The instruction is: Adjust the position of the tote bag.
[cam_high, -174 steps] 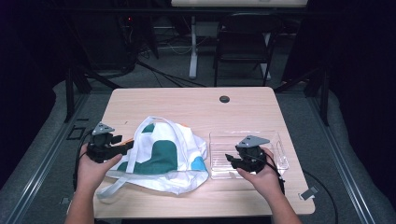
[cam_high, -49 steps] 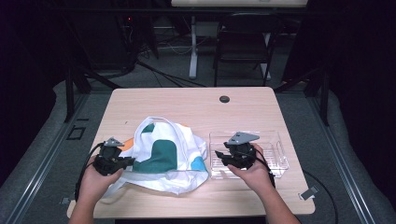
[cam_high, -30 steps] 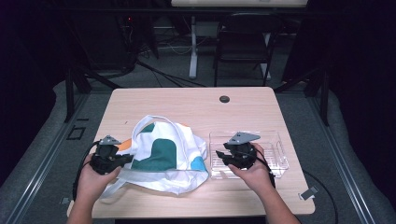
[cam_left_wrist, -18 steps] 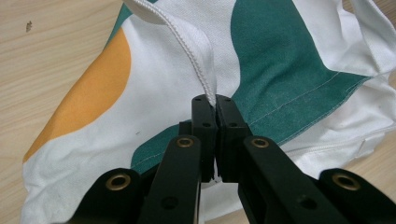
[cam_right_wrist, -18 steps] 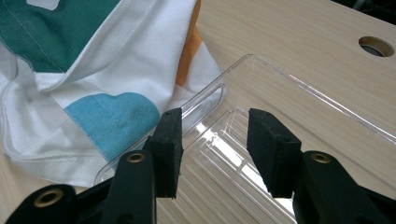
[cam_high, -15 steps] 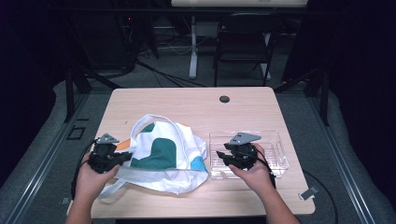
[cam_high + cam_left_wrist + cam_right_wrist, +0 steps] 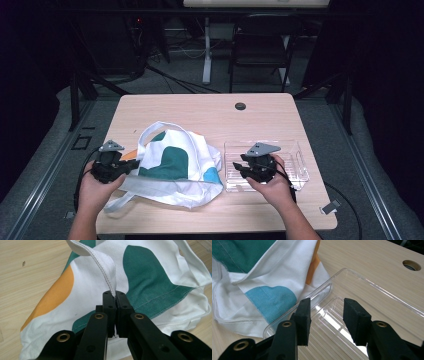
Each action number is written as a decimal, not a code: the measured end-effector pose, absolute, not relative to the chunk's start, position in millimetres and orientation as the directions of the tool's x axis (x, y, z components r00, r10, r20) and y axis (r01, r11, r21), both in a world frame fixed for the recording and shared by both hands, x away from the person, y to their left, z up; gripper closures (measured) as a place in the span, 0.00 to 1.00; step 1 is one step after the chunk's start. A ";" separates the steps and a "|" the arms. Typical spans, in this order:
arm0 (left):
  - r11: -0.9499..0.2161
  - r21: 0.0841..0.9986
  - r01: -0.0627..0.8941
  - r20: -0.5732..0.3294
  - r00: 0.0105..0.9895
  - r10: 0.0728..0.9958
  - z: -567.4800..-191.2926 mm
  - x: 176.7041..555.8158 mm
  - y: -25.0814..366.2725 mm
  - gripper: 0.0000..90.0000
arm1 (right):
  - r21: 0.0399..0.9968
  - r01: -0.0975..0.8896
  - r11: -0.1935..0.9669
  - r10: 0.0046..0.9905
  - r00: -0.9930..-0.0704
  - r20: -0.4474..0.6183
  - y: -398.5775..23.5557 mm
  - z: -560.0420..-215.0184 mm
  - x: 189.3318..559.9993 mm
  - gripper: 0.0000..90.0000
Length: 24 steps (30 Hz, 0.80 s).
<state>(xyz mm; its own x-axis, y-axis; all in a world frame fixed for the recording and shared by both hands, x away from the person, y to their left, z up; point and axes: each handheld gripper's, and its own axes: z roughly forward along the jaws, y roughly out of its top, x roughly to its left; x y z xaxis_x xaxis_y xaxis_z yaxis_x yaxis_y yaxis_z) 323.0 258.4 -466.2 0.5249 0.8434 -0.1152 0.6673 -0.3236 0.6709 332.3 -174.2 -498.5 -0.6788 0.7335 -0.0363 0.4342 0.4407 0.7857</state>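
My left jaws are clamped tight on a white strap of the tote bag [image 7: 140, 277], the webbing pinched right between the pads and rising in a loop above them, while my right jaws stand partly apart over the clear plastic tray [image 7: 372, 287], nothing pressed between them, one pad hovering at the tray's near wall. Count with me: one bag, one tray, two grippers, one table [image 7: 200, 107] with a single round hole [image 7: 240, 106] near its far edge. From above, the left gripper [image 7: 131, 168] sits at the bag's left edge, the bag lying crumpled at centre-left with its green, orange and blue patches showing (the blue one nearest the tray). The right gripper [image 7: 237, 170] rests over the tray's left half, the tray just beside the bag, the cloth touching its corner. Compared with six seconds back, my left hand now sits lower and nearer the table's front edge, strap in tow, and the right one has barely shifted over the tray.
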 end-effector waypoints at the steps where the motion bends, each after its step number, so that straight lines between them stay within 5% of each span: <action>1: -0.325 0.671 0.666 -0.114 0.526 0.843 -465.5 323.2 258.6 0.98 | 0.786 0.434 0.440 0.735 -0.677 -0.037 -175.0 -498.4 331.8 0.64; 24: -0.310 0.699 0.644 -0.111 0.527 0.842 -450.8 330.4 261.4 0.98 | 0.771 0.399 0.497 0.694 -0.716 -0.078 -168.0 -494.1 318.2 0.76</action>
